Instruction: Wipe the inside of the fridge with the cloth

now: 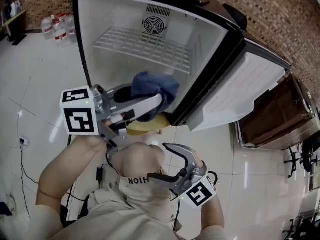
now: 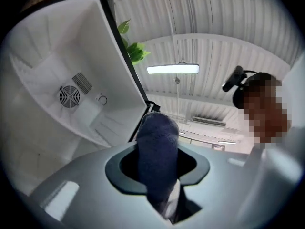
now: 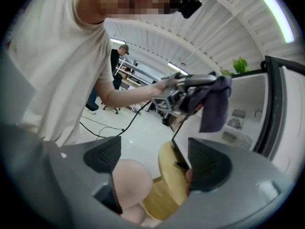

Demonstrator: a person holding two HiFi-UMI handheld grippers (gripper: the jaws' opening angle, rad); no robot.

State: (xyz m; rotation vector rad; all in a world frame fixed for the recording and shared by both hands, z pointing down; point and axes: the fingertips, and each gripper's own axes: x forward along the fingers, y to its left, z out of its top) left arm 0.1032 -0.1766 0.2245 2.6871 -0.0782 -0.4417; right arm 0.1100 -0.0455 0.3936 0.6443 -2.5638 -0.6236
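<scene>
A: Here, what does the left gripper (image 1: 159, 103) hold?

B: Its jaws are clamped on the dark blue cloth (image 1: 152, 85). The cloth bunches above them and hangs below, at the open front of the fridge (image 1: 100, 19), lower than its wire shelf (image 1: 145, 46).

A: And the right gripper (image 3: 155, 161)?

B: Its jaws are spread wide with nothing between the pads. It is outside the fridge, in front of its lower edge, beside the person's knee (image 1: 142, 156).

A: Farther out?

B: A round yellow stool (image 1: 142, 125) sits at the fridge's lower front edge. The door (image 1: 240, 89) stands open at the fridge's right. A fan grille (image 1: 153, 24) is on its back wall.
</scene>
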